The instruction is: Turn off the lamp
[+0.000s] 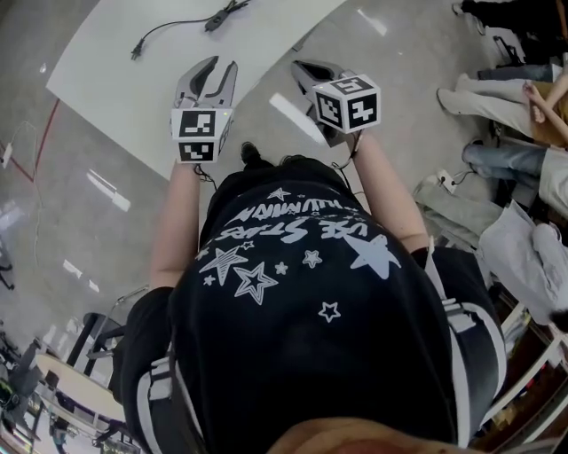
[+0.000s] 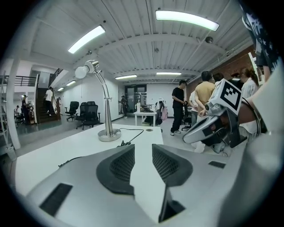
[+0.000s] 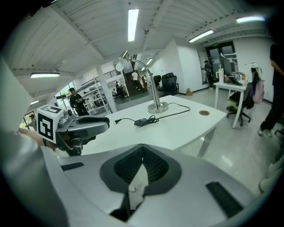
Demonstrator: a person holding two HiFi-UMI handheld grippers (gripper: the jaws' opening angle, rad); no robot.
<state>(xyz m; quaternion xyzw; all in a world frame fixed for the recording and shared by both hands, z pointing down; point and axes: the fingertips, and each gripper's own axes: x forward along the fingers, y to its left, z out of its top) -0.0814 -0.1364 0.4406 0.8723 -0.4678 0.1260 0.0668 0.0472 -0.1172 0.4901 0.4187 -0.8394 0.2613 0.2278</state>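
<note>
A silver gooseneck desk lamp [image 2: 106,115] stands on the white table [image 1: 115,80], its round head [image 2: 82,71] hanging to the left of its stem. The lamp [image 3: 151,86] also stands at the far side of the table in the right gripper view. Its black cord carries an inline switch [image 3: 142,121] and ends in a loose plug [image 3: 116,120]. The switch [image 1: 217,18] and the plug [image 1: 138,51] show at the table's top edge. My left gripper [image 1: 222,65] is held over the table's near edge, open and empty. My right gripper [image 1: 299,66] is beside it, shut on nothing.
Several people [image 2: 195,104] stand to the right of the table. A second white desk [image 3: 233,84] and office chairs [image 2: 86,113] are further back. A seated person's legs [image 1: 497,97] and bags lie on the floor to my right.
</note>
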